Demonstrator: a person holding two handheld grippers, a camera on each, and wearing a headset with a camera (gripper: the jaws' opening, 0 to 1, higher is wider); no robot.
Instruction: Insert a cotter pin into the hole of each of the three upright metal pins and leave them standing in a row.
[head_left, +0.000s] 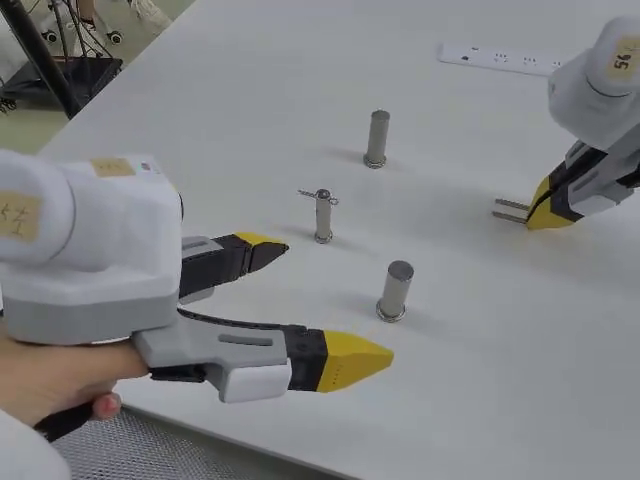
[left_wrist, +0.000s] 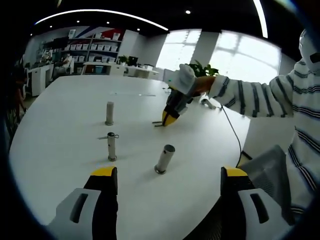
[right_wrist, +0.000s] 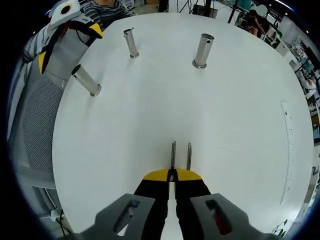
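Note:
Three upright metal pins stand on the white table: the far pin (head_left: 377, 138), the middle pin (head_left: 323, 216) and the near pin (head_left: 395, 290). A cotter pin (head_left: 317, 195) sits through the top of the middle pin (left_wrist: 112, 146). At the bottom left my left gripper (head_left: 337, 300) is open with nothing between its fingers, its tips short of the near pin (left_wrist: 164, 158). To the right of the row, my right gripper (head_left: 535, 220) is shut on a second cotter pin (right_wrist: 180, 155), whose two prongs (head_left: 510, 210) stick out low over the table.
A white power strip (head_left: 500, 58) lies at the far edge of the table. A person's striped sleeve (left_wrist: 250, 95) reaches in behind the right gripper. Mesh of a chair (head_left: 150, 450) shows below the table's near edge. Open tabletop lies between the right gripper and the pins.

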